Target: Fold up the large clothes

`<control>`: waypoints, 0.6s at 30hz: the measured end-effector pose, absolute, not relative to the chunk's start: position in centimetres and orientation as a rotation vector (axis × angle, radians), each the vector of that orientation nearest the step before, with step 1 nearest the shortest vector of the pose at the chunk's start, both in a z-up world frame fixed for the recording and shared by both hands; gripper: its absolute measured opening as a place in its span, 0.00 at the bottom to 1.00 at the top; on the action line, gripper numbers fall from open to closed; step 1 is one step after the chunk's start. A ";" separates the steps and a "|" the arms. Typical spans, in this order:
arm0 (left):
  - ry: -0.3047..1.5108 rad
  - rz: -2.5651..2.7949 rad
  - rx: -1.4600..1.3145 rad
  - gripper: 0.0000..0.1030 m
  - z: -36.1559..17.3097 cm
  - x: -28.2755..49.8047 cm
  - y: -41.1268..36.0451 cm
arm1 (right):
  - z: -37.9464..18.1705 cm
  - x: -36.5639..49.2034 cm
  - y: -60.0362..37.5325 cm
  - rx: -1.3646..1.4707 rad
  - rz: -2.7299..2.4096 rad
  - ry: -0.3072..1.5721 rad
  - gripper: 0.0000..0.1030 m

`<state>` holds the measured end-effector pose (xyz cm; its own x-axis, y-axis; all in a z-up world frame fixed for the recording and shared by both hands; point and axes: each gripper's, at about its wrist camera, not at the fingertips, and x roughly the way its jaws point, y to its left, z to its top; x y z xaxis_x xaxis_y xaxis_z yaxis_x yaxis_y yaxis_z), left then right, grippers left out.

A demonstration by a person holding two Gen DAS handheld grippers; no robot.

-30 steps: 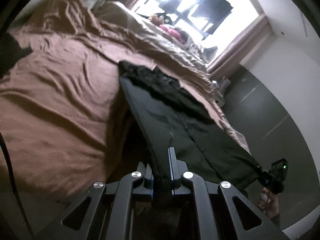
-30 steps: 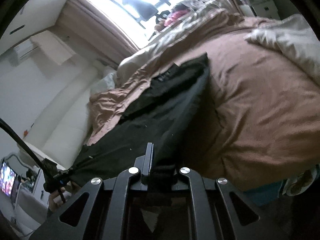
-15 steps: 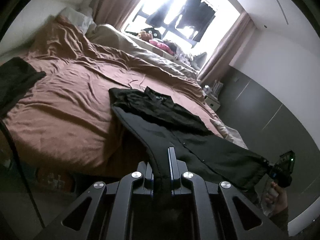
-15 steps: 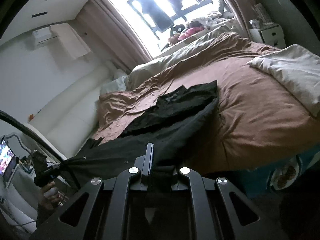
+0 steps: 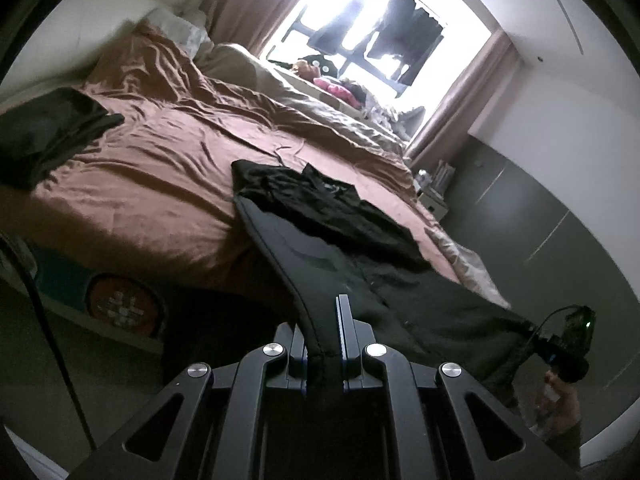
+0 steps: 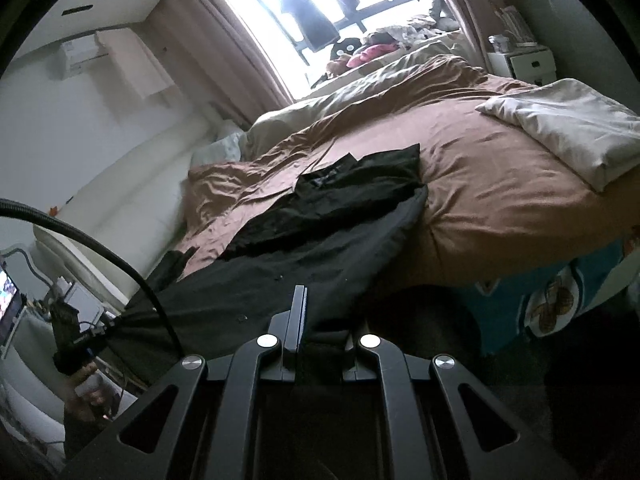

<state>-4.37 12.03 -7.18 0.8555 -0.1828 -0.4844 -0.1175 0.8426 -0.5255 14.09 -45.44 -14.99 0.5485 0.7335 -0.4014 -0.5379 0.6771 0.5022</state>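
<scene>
A large black garment [image 5: 332, 216] lies with its collar end on the brown bed and its near end stretched off the bed's edge; it also shows in the right wrist view [image 6: 320, 232]. My left gripper [image 5: 325, 332] is shut on one bottom corner of it. My right gripper [image 6: 320, 336] is shut on the other bottom corner. The hem hangs taut between them in the air. The right gripper [image 5: 560, 348] shows at the far right of the left wrist view, and the left gripper [image 6: 76, 336] shows at the far left of the right wrist view.
The bed [image 5: 152, 168] has a rumpled brown cover. Another dark garment [image 5: 44, 136] lies on its left side. A pale folded blanket [image 6: 568, 120] lies on the right side. A white nightstand [image 6: 524, 62] stands by the window. The bed frame shows blue printed panels [image 6: 552, 300].
Both grippers have pulled back and down from the bed with the garment's corners, so more of the garment now hangs off the edge and the bed looks farther away.
</scene>
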 end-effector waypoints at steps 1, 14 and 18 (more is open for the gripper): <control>0.542 -0.034 -0.575 0.10 -7.0 -4.0 12.1 | -14.6 14.4 -45.2 0.342 0.770 0.624 0.07; 0.391 -0.028 -0.531 0.11 0.7 2.9 14.8 | -7.6 20.2 -42.4 0.450 0.797 0.400 0.07; 0.378 -0.018 -0.499 0.11 2.9 6.4 16.3 | -5.7 22.6 -41.4 0.429 0.783 0.373 0.07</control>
<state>6.44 16.31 2.87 0.9306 -0.1083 -0.3497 -0.0744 0.8794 -0.4703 22.64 -41.41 -5.69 0.6520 0.7405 -0.1626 -0.5926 0.6315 0.5001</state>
